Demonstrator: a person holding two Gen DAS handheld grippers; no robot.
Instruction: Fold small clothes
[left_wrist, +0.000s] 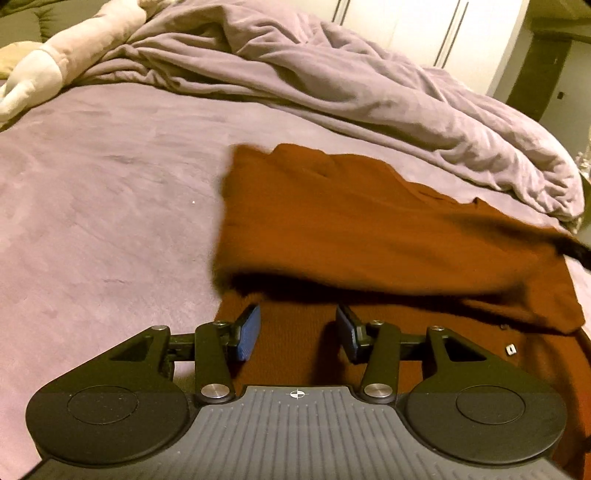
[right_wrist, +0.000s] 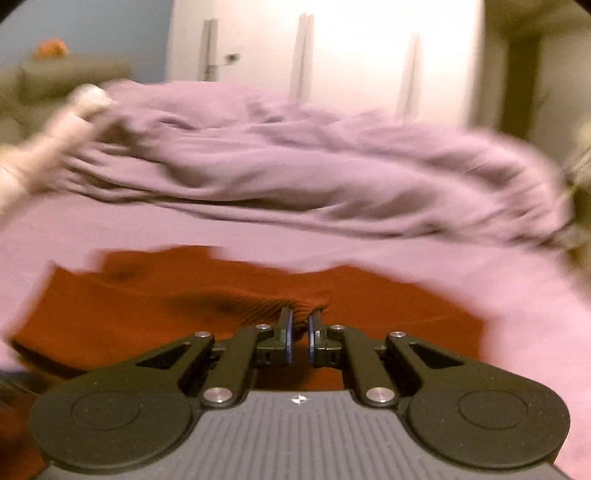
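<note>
A rust-brown knit garment (left_wrist: 369, 229) lies on the purple bed sheet (left_wrist: 103, 206), with its upper layer folded over and lifted, blurred by motion. My left gripper (left_wrist: 297, 328) is open and empty, its blue pads (left_wrist: 248, 332) just above the garment's lower layer near its left edge. My right gripper (right_wrist: 300, 328) is shut on a bunched ribbed edge of the same garment (right_wrist: 184, 302), holding it above the bed. Its dark tip shows at the right edge of the left wrist view (left_wrist: 576, 251).
A rumpled purple duvet (left_wrist: 332, 81) is heaped across the far side of the bed. A pale plush toy (left_wrist: 55, 66) lies at the far left. White wardrobe doors (right_wrist: 332, 55) stand behind the bed. A small white tag (left_wrist: 511, 349) sits on the garment.
</note>
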